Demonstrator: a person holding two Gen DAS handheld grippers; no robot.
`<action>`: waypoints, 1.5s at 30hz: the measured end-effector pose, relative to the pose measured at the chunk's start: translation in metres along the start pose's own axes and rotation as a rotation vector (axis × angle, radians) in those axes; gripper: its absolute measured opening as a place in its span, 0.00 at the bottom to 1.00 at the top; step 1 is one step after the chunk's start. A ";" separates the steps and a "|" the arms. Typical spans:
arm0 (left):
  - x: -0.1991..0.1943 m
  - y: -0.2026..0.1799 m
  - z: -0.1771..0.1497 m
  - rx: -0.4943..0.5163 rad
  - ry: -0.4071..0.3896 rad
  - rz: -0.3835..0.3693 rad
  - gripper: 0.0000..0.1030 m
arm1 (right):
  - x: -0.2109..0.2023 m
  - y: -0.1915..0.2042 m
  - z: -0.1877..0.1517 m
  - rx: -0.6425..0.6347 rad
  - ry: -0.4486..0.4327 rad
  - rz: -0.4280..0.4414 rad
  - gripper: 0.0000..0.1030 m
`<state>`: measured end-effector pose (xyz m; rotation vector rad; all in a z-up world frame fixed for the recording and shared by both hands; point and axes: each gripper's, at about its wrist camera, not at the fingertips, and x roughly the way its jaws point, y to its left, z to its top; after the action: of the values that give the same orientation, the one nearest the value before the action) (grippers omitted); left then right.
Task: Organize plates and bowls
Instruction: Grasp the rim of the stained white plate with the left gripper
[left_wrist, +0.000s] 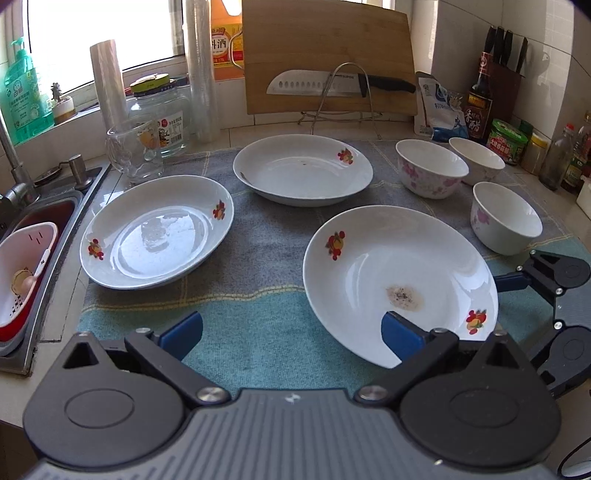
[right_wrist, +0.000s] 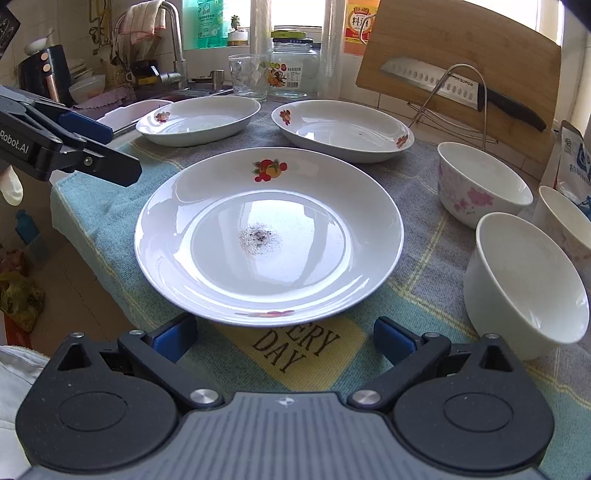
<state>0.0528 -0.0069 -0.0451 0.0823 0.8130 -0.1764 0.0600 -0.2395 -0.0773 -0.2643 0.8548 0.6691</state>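
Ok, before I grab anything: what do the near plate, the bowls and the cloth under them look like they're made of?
Near plate: likely glazed ceramic, since it is glossy white with window reflections and printed fruit; it could be melamine. Bowls: the same glossy white look, probably ceramic, some with pink flowers. Cloth: woven fabric, matte, with a visible coarse weave and printed letters.

Right wrist view: third bowl (right_wrist: 565, 225) cut off at right edge, behind the near bowl (right_wrist: 524, 284). Towel (right_wrist: 314, 354) print half hidden under stained plate (right_wrist: 269, 232). Left wrist view: bottle labels (left_wrist: 576, 162) far right too small to read.
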 end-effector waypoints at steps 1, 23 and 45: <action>0.005 0.000 0.003 0.009 0.007 -0.014 0.99 | 0.001 -0.001 0.001 -0.004 -0.003 0.004 1.00; 0.103 -0.010 0.048 0.185 0.228 -0.380 0.99 | 0.000 0.000 -0.009 0.005 -0.085 -0.004 1.00; 0.128 0.001 0.079 0.297 0.395 -0.577 0.99 | -0.002 0.008 -0.006 -0.041 -0.088 -0.026 1.00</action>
<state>0.1956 -0.0326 -0.0845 0.1644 1.1866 -0.8463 0.0506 -0.2375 -0.0797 -0.2806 0.7532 0.6699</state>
